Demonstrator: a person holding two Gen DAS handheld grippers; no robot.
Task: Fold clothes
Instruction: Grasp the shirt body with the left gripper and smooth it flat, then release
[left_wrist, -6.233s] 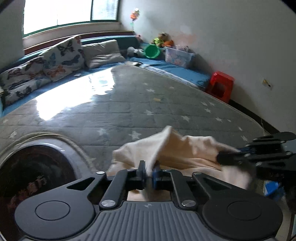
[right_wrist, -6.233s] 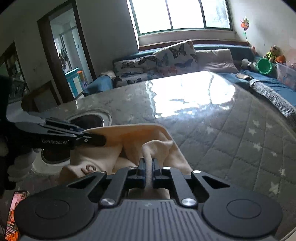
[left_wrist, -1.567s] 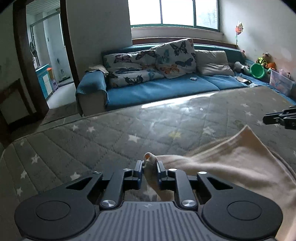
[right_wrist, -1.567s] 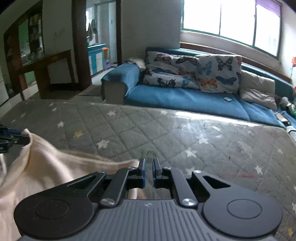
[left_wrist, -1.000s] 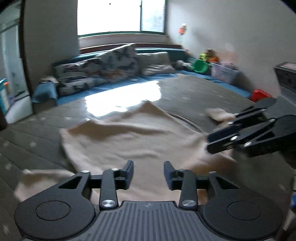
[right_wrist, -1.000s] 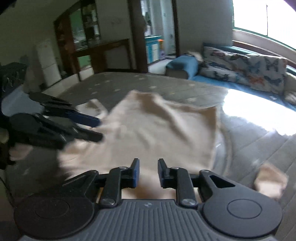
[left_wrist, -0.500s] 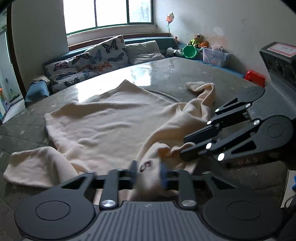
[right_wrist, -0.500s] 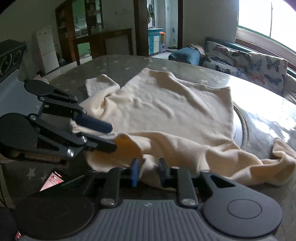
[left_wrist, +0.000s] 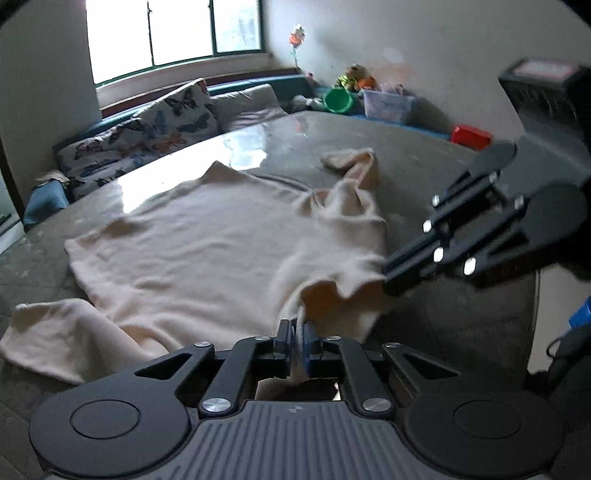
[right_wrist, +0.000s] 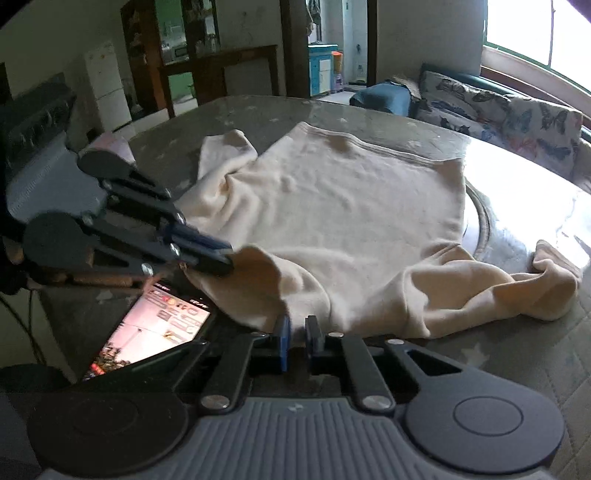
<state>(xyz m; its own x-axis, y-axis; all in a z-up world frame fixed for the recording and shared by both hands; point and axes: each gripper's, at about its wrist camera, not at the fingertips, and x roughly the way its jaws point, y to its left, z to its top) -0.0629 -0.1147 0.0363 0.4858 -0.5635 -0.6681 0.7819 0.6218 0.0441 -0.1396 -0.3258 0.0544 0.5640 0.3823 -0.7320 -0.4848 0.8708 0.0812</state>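
A cream long-sleeved top (left_wrist: 221, 251) lies spread on the grey star-print mattress (left_wrist: 424, 162), hem away from me, sleeves trailing left and right. My left gripper (left_wrist: 298, 334) is shut on the top's near edge by the neckline. My right gripper (right_wrist: 297, 328) is shut on the same near edge, a little to the right. The right gripper shows in the left wrist view (left_wrist: 391, 275) pinching the cloth. The left gripper shows in the right wrist view (right_wrist: 221, 264) doing the same. The top also shows in the right wrist view (right_wrist: 332, 206).
A lit phone (right_wrist: 155, 332) lies at the mattress's near edge by the right gripper. A blue sofa with butterfly cushions (left_wrist: 147, 129) runs along the far side. A red stool (left_wrist: 471, 136) and toy bins (left_wrist: 388, 103) stand by the wall.
Both grippers came down open over the spread top, then shut on its near edge. The edge now lifts slightly between them.
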